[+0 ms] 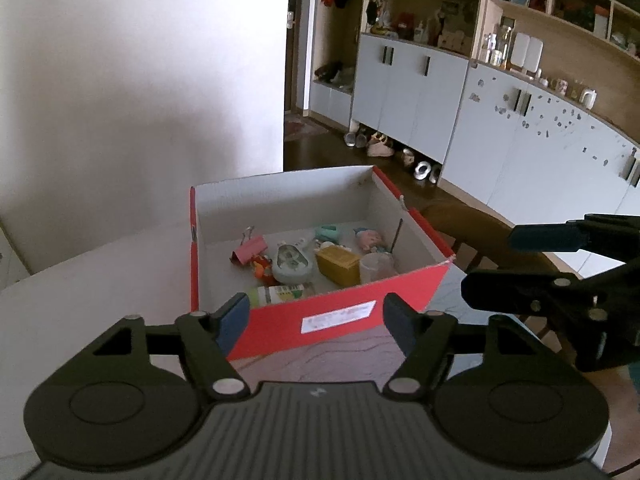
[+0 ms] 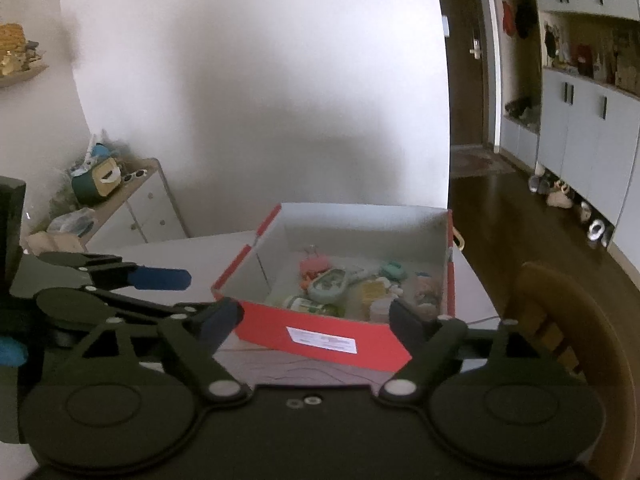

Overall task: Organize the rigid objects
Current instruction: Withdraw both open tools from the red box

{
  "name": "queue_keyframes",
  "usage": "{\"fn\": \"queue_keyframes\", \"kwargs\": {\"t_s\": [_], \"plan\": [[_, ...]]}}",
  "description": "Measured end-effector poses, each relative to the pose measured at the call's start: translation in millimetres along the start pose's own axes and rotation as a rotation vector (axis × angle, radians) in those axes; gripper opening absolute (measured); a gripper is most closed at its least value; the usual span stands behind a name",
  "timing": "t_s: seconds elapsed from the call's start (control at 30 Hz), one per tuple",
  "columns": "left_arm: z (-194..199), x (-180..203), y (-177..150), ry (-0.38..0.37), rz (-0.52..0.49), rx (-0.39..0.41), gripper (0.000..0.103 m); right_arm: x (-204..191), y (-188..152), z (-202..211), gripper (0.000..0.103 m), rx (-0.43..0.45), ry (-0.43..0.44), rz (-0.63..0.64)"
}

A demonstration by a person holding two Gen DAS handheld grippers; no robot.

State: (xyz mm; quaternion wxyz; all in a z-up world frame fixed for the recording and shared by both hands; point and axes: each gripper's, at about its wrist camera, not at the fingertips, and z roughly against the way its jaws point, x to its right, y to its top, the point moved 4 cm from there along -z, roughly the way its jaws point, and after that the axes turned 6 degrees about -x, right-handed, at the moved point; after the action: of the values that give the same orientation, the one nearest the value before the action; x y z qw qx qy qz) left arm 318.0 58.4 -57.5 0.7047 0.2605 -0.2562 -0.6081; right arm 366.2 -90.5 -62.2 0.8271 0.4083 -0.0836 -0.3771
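A red cardboard box (image 1: 340, 320) (image 2: 320, 338) with a white inside stands on the table. It holds several small items: a pink binder clip (image 1: 250, 250), a pale green case (image 1: 291, 262), a yellow block (image 1: 339, 265), a clear cup (image 1: 376, 267), a small green-labelled bottle (image 1: 280, 293) (image 2: 310, 305) and a little figurine (image 1: 370, 240). My left gripper (image 1: 316, 322) hovers before the box's near wall, open, nothing between its fingers. My right gripper (image 2: 316, 320) is likewise open and empty in front of the box. Each gripper shows at the edge of the other's view.
The table (image 1: 80, 300) is pale with a marbled patch (image 1: 320, 360) under the box. A wooden chair (image 2: 560, 320) stands at the right. A low white cabinet (image 2: 136, 208) with clutter stands behind on the left, and wall cupboards (image 1: 500, 120) with shoes underneath at the right.
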Motion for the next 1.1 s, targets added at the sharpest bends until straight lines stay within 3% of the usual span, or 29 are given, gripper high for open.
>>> {"fn": "queue_keyframes", "kwargs": {"t_s": [0.17,0.4,0.67,1.1], "plan": [[14,1,-11,-0.019,0.013,0.019,0.077,-10,-10,12,0.092,0.024,0.005,0.015],[24,1,-23,-0.029,0.03,0.033,0.087,-13,-20,18,0.102,0.041,0.008,0.005],[24,-2,-35,-0.023,0.05,0.02,0.099,-14,-26,13,0.103,0.036,0.017,0.002],[26,-7,-36,0.018,0.06,0.04,0.099,-14,-23,8,0.103,0.034,0.031,0.0]]}}
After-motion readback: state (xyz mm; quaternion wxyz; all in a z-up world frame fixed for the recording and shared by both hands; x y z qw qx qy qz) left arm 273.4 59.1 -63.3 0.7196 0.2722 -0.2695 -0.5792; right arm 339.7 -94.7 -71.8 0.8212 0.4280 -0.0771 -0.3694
